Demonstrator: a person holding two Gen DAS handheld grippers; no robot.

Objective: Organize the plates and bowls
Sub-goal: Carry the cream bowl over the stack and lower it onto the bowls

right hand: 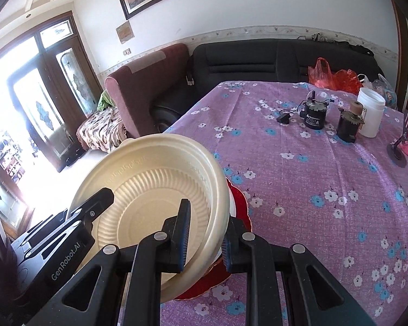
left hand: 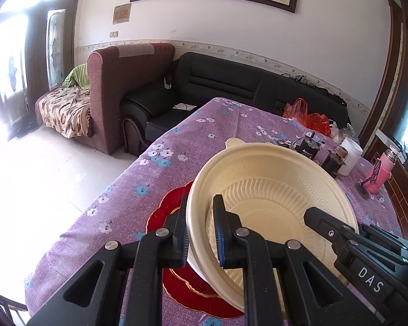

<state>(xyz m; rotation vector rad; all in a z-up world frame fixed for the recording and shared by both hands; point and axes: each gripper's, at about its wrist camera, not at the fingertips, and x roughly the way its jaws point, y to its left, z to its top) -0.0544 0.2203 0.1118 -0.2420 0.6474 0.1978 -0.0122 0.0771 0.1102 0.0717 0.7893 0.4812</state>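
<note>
Gripping opposite rims of the cream disposable bowl (left hand: 272, 203), left gripper (left hand: 201, 233) and right gripper (right hand: 204, 240) hold it tilted above the red plate (left hand: 174, 279); next likely calls for levelling it, then lowering.

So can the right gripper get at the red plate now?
Probably not: the right gripper is shut on the cream bowl's rim, shared with the left gripper, and the bowl covers most of the red plate.

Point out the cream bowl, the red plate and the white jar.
cream bowl (left hand: 269, 206): left wrist view, ribbed inside.
red plate (left hand: 160, 217): left wrist view, scalloped left rim.
white jar (right hand: 370, 114): right wrist view, side wall.
</note>
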